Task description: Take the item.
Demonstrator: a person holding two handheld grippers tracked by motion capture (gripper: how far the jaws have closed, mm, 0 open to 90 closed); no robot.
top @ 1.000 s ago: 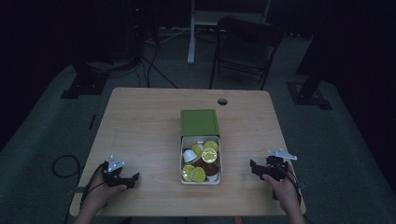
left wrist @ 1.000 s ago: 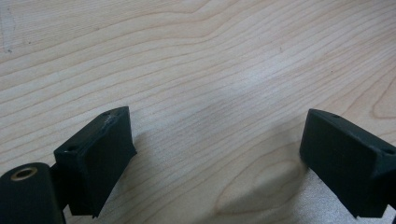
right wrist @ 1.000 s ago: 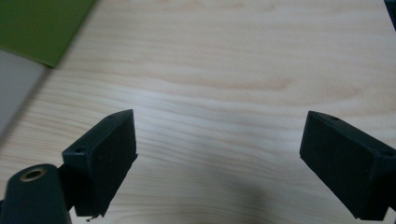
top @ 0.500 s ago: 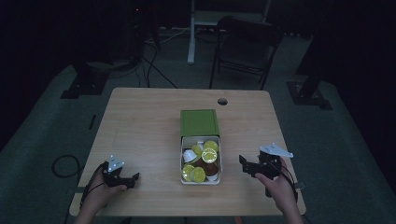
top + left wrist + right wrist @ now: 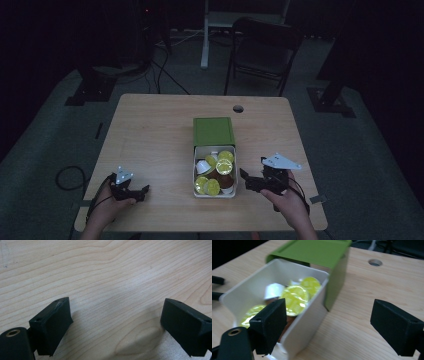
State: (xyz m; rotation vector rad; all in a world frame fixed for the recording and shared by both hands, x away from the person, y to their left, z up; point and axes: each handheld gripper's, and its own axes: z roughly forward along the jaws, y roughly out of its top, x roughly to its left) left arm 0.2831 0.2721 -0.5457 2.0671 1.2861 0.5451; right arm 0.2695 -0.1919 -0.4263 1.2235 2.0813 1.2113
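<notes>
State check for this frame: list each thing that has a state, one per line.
White drawer: pulled out of its sleeve, holding capsules.
Green sleeve: flat on the table, drawer end open.
Capsules: loose in the drawer, most with yellow foil up.
Left gripper: open, empty, low over the table.
Right gripper: open, empty, beside the drawer; jaws have just been closing slightly.

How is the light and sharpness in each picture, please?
High view: dim, dark room around the table, still sharp. Left gripper view: bright, soft shadows under the left tool. Right gripper view: slightly blurred, glare on the yellow lids in the white box.
</notes>
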